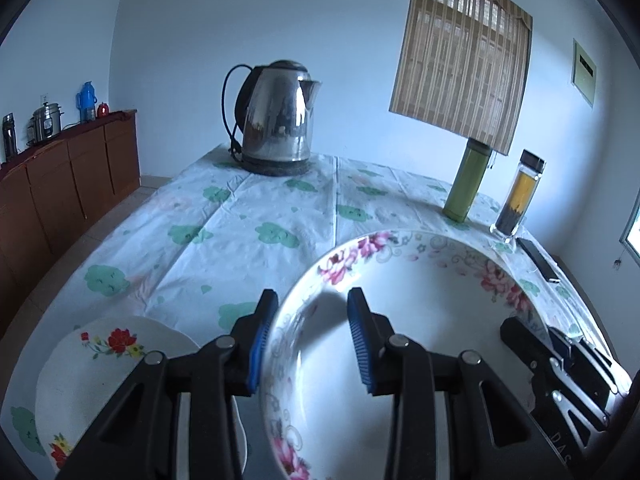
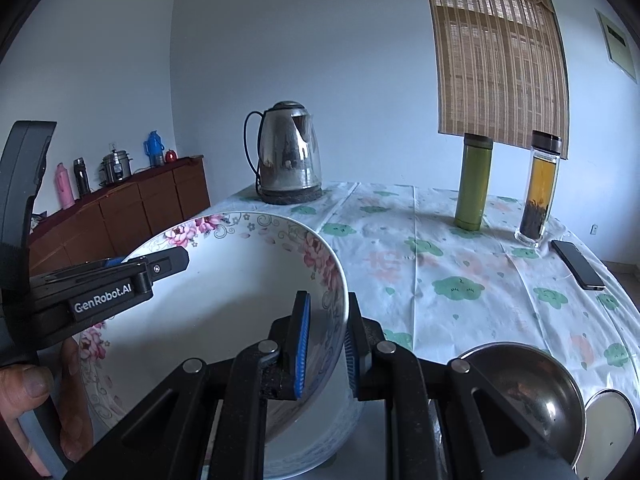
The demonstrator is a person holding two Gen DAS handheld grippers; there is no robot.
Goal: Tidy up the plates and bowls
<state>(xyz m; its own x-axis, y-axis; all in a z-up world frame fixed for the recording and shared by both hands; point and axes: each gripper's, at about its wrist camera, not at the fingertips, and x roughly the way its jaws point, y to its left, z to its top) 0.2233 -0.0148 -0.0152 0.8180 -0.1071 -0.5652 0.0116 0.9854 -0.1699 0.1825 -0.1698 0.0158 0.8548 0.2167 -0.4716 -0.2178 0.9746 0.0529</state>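
While both tongs straddle its rim from opposite sides, the large floral bowl (image 1: 420,320) sits near the front of the desk (image 1: 248,216). The right tongs (image 2: 326,344) are clenched on the bowl's wall, one blue pad inside and one outside. The left tongs (image 1: 312,340) also bracket the rim, yet whether their pads press on it cannot be told. A flowered plate (image 1: 104,364) lies to the bowl's left, and a steel bowl (image 2: 532,392) to its right. Farther back stand a kettle (image 1: 280,116), a green flask (image 1: 468,180) and a tea bottle (image 1: 518,200)
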